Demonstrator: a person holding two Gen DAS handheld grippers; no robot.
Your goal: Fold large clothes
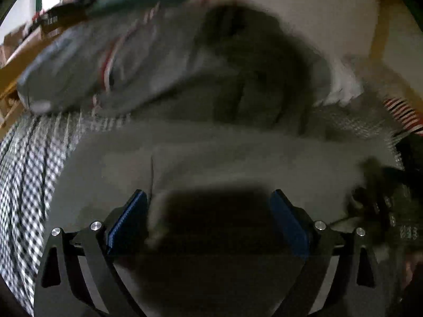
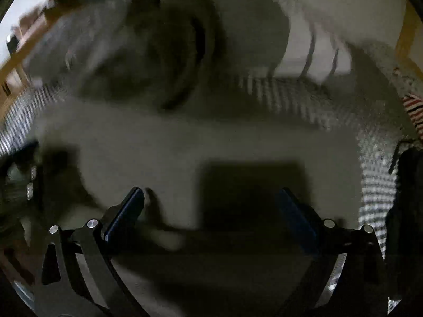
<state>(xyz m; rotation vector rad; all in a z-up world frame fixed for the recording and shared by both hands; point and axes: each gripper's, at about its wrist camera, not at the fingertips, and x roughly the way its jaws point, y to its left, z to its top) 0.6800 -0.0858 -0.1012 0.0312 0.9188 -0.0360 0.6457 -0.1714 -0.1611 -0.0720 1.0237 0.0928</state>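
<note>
Left view: my left gripper [image 1: 208,198] gapes empty over the grey garment [image 1: 211,153] spread on the checked cover [image 1: 23,171]. Right view: my right gripper [image 2: 211,198] gapes too; I'd pinch both edges evenly before folding.

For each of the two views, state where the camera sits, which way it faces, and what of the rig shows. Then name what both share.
Left wrist: sits on the left tool, facing down at a grey garment; its open blue fingers show.
Right wrist: sits on the right tool, facing down likewise; open fingers show.
Shared: the grey garment, the checked cover, the clothes pile.
</note>
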